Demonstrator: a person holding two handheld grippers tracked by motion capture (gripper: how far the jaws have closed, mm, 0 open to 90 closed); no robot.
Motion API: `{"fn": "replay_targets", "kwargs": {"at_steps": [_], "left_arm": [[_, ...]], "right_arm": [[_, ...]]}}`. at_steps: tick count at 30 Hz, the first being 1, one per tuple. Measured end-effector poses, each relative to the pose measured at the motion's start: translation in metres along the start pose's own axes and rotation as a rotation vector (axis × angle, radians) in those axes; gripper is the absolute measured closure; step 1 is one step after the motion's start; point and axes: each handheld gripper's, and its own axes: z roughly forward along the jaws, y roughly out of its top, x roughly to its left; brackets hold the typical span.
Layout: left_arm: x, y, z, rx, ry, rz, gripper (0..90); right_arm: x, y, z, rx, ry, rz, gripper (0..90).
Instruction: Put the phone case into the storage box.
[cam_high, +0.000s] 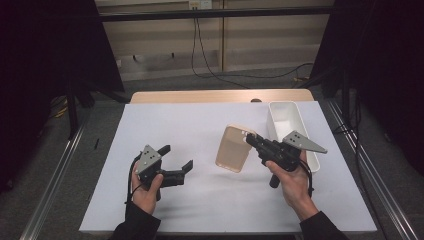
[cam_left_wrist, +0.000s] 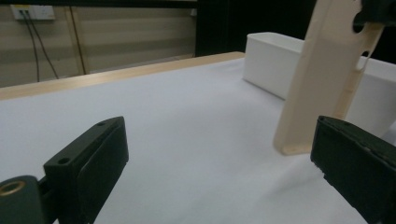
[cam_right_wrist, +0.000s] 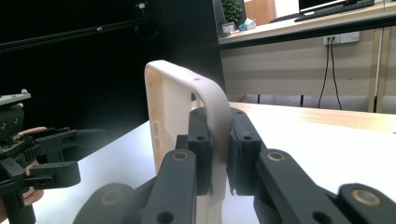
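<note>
A beige phone case (cam_high: 232, 149) is held tilted above the white sheet, one end low near the sheet and its camera end up. My right gripper (cam_high: 248, 139) is shut on that upper edge; in the right gripper view both jaws pinch the rim of the case (cam_right_wrist: 170, 107) at the right gripper (cam_right_wrist: 219, 140). My left gripper (cam_high: 177, 157) rests low at the left of the sheet, held in a hand, jaws wide and open with nothing between them. From the left gripper (cam_left_wrist: 219, 135) the case (cam_left_wrist: 322, 79) stands just beyond the right jaw.
A white rectangular bin (cam_high: 272, 125) stands at the right of the table, just behind the right gripper, and it is seen as the bin (cam_left_wrist: 266, 60) past the case. A white sheet (cam_high: 175, 125) covers the wooden table (cam_high: 200, 96). Cables hang on the far wall.
</note>
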Motion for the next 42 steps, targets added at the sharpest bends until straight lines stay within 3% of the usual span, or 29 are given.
{"fn": "replay_targets", "kwargs": {"at_steps": [4,19,26,30,39,42], "left_arm": [[0.008,-0.002,-0.008,-0.019,0.023,-0.035,3.7],[0.017,-0.014,-0.038,-0.064,0.073,-0.005,2.4],[0.020,-0.020,-0.060,-0.111,0.151,0.006,2.4],[0.023,-0.026,-0.068,-0.115,0.188,0.019,2.4],[0.028,-0.035,-0.074,-0.112,0.210,0.054,2.4],[0.030,-0.038,-0.076,-0.113,0.199,0.069,2.4]], "right_arm": [[-0.005,0.003,-0.003,-0.005,-0.005,0.000,81.4],[-0.020,0.018,-0.012,-0.027,-0.019,-0.020,81.3],[-0.024,0.026,-0.017,-0.049,-0.026,-0.053,81.3],[-0.026,0.029,-0.019,-0.040,-0.025,-0.048,81.2],[-0.029,0.032,-0.020,-0.049,-0.035,-0.049,81.3],[-0.033,0.038,-0.022,-0.058,-0.041,-0.050,81.2]]}}
